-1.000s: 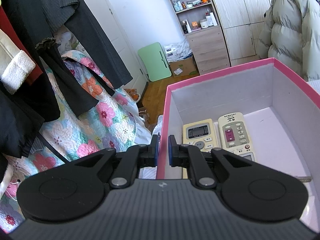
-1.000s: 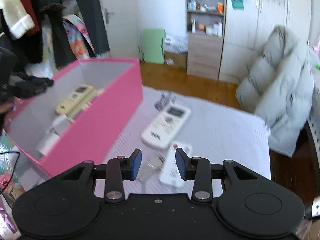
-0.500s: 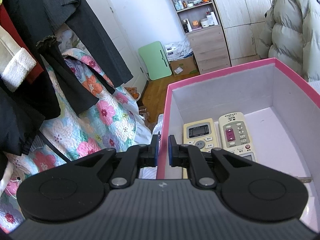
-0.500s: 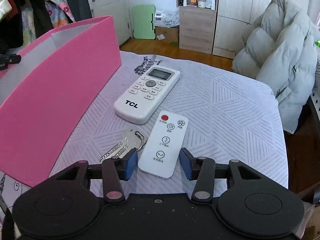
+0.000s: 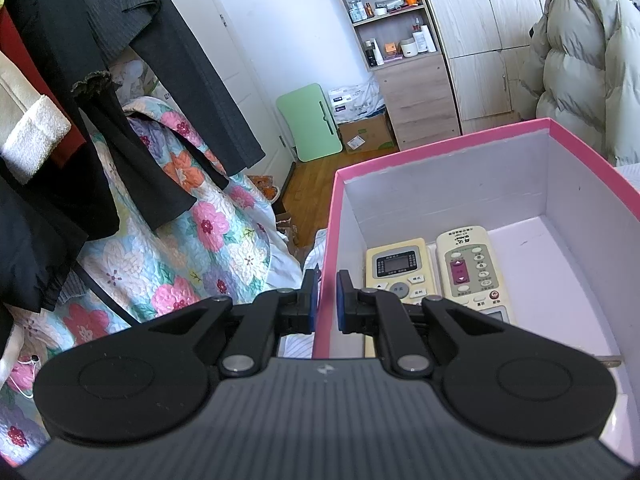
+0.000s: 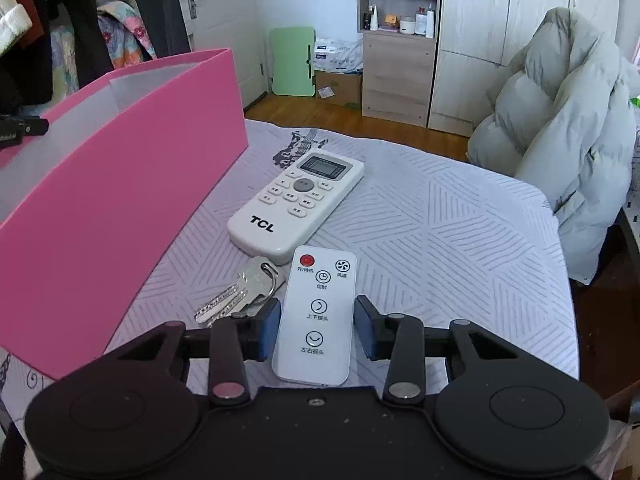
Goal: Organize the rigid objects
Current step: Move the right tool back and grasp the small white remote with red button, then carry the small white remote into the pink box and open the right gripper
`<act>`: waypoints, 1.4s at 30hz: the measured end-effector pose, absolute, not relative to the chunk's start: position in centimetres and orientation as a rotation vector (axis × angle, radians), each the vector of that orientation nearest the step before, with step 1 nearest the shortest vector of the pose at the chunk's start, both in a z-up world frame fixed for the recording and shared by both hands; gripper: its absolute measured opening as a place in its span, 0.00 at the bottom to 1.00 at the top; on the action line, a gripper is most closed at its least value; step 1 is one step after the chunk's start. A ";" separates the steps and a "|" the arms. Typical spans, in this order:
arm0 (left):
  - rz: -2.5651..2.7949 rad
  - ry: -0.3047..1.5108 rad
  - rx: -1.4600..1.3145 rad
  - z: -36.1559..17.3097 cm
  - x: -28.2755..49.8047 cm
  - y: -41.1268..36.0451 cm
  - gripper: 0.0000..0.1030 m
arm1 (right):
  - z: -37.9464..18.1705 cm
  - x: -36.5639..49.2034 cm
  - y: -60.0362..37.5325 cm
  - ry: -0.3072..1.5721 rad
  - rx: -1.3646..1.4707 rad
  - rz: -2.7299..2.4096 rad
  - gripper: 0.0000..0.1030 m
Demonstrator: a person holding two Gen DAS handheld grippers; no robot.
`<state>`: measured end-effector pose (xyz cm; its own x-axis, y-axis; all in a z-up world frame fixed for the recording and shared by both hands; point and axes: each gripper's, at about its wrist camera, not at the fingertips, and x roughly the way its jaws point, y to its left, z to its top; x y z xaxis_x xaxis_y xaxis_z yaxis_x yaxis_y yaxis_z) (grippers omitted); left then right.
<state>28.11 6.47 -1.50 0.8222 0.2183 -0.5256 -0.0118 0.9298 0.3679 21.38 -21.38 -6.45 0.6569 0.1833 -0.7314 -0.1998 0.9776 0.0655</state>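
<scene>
A pink box (image 5: 440,148) stands on the bed, and my left gripper (image 5: 327,300) is shut on its near left wall. Inside lie a cream remote (image 5: 398,268) and a beige remote (image 5: 470,268). In the right wrist view the pink box (image 6: 120,184) is at the left. Beside it on the cover lie a white TCL remote (image 6: 296,204), a bunch of keys (image 6: 244,292) and a small white remote (image 6: 318,280). My right gripper (image 6: 318,328) straddles the small remote's near half. Its jaws are closing, and the pads meet both long edges. The remote still lies flat.
A grey puffy jacket (image 6: 560,140) hangs past the bed's right edge. Dark clothes (image 5: 120,80) and a floral quilt (image 5: 180,240) crowd the box's left side. A shelf cabinet (image 6: 396,40) and a green board (image 6: 292,62) stand at the far wall.
My right gripper came down and closer over the bed, then narrowed its jaws around the small white remote. The left gripper and the box have not moved.
</scene>
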 end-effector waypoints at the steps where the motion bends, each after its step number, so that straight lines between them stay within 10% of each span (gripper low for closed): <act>1: 0.126 0.594 0.363 -1.5 28.1 6.5 0.09 | -6.6 21.4 -21.3 0.846 -0.026 0.220 0.45; 42: 0.126 0.595 0.373 -1.6 27.8 6.5 0.07 | 6.5 23.6 -8.2 0.667 -0.233 0.636 0.43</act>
<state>27.83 6.47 -1.59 0.8230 0.2217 -0.5230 -0.0088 0.9256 0.3784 23.61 -8.16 6.53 0.6065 0.4723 -0.6396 -0.6166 0.7873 -0.0033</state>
